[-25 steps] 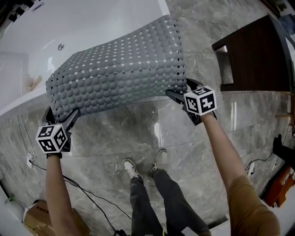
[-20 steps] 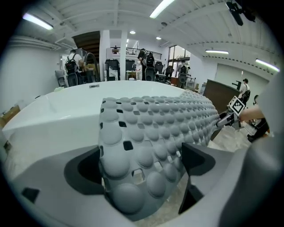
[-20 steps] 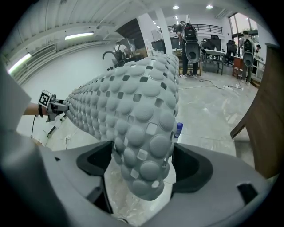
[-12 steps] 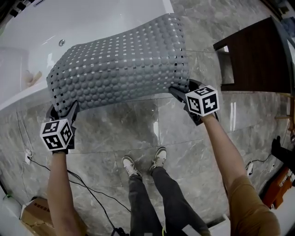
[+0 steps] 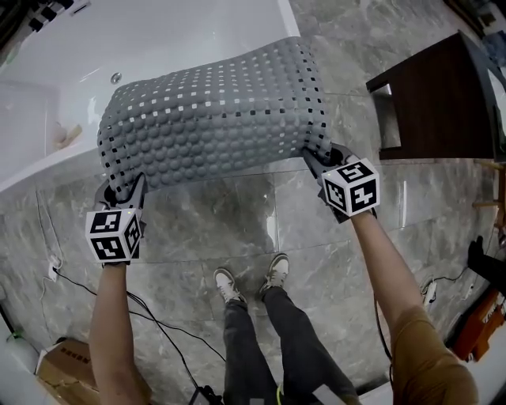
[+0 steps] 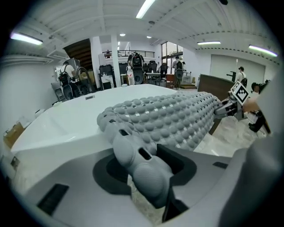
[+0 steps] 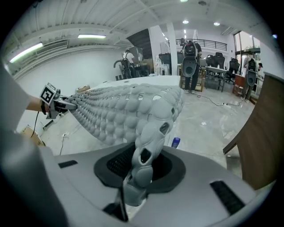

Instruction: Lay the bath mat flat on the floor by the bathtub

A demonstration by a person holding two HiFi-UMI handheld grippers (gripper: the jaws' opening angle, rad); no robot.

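marble floor [image 5: 237, 229] below, bath mat [image 5: 213, 119] hangs spread beside the bathtub [image 5: 158, 39]

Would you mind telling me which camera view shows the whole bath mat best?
The head view: the whole grey bath mat shows there, spread out with all its edges visible. The left gripper view gives only one bunched corner up close, the bumps receding behind it; the right gripper view shows the opposite corner likewise.

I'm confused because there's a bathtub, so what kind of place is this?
Probably a pretend bathroom inside a big workshop hall: a white bathtub, a bath mat and marble floor, but strip lights and office chairs behind.
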